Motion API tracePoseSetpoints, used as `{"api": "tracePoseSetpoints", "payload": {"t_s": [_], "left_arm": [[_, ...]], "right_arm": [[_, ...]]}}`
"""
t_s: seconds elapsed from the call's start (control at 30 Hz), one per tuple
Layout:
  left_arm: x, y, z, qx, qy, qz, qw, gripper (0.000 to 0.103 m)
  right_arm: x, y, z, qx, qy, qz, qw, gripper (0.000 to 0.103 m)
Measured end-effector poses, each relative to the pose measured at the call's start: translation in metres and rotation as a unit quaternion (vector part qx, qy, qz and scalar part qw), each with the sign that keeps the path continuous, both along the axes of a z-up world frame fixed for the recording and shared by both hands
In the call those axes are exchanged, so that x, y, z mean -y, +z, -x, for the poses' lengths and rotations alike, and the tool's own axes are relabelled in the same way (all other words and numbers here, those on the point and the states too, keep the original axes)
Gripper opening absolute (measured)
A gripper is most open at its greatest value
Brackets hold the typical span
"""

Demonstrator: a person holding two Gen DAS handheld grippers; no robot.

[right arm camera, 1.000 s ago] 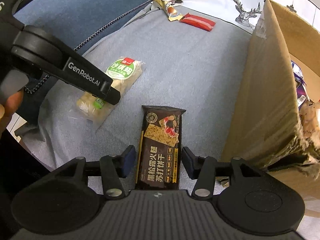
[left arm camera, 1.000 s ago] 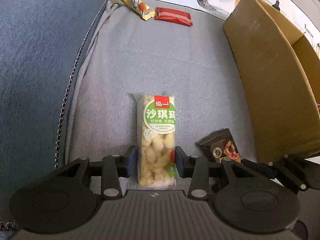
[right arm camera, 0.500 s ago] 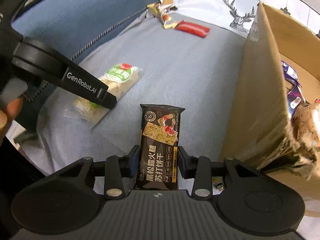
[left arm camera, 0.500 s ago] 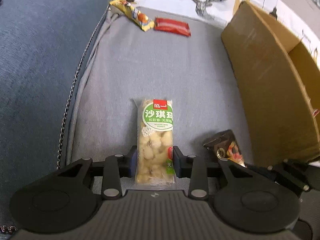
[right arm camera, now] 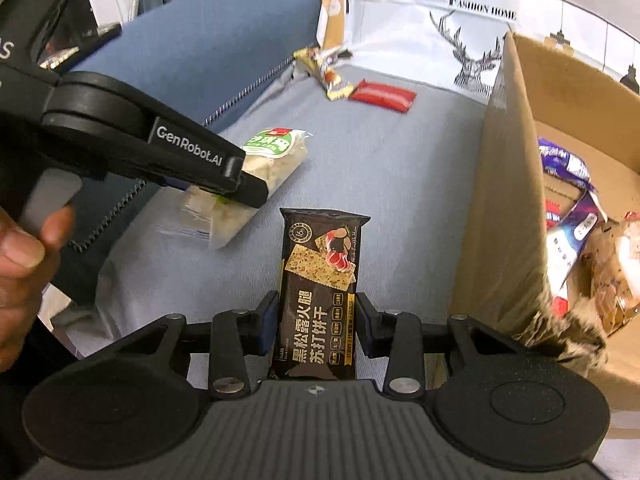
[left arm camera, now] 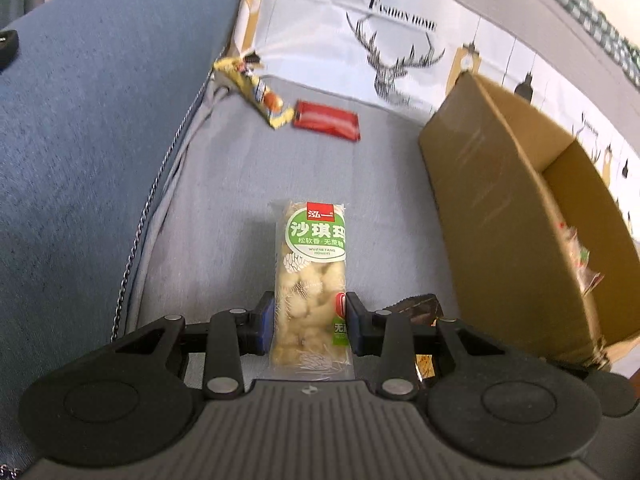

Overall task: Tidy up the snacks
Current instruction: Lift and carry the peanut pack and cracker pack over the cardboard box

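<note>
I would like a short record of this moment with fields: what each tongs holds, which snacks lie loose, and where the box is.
left tongs: shut on the green-label pastry pack
right tongs: shut on the black cracker pack
loose snacks: yellow packet and red packet, side by side on the grey cushion, at its far end
cardboard box: open, to the right of both tongs, already holding several packets
state of task: both held packs not yet in the box

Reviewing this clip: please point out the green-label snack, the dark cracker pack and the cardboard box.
green-label snack (left arm camera: 316, 240), left wrist view, on its green label.
dark cracker pack (right arm camera: 318, 280), right wrist view, on the cracker picture.
cardboard box (right arm camera: 504, 208), right wrist view, on its outer near wall.
</note>
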State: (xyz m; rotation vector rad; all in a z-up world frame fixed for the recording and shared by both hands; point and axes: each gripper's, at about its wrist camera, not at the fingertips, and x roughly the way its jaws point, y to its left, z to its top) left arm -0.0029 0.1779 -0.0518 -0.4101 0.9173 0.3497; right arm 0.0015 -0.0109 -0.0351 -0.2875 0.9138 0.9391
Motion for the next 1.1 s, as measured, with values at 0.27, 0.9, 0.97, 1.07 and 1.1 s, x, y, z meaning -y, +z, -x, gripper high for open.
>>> {"api": "tracePoseSetpoints", "payload": {"t_s": [0.27,0.9,0.97,1.07,1.1], "left_arm": [[-0.001,0.008,0.003,0.028,0.010,0.002,0.9996,0.039],[0.003,0.019,0.004,0.054,0.010,-0.020,0.9983,0.039],[0.002,0.018,0.003,0.054,0.009,-0.019,0.9983,0.039],[0.002,0.018,0.004,0.055,0.010,-0.020,0.9982,0.039],[0.002,0.018,0.004,0.055,0.010,-0.020,0.9982,0.039]], "right_arm": [[0.002,0.016,0.002,0.021,-0.004,-0.028,0.999,0.041],[0.018,0.063,0.002,0.086,-0.036,-0.078,0.993,0.041],[0.018,0.063,0.001,0.087,-0.037,-0.079,0.992,0.041],[0.017,0.061,0.000,0.089,-0.040,-0.080,0.992,0.041],[0.018,0.062,0.001,0.090,-0.042,-0.081,0.992,0.041]]}}
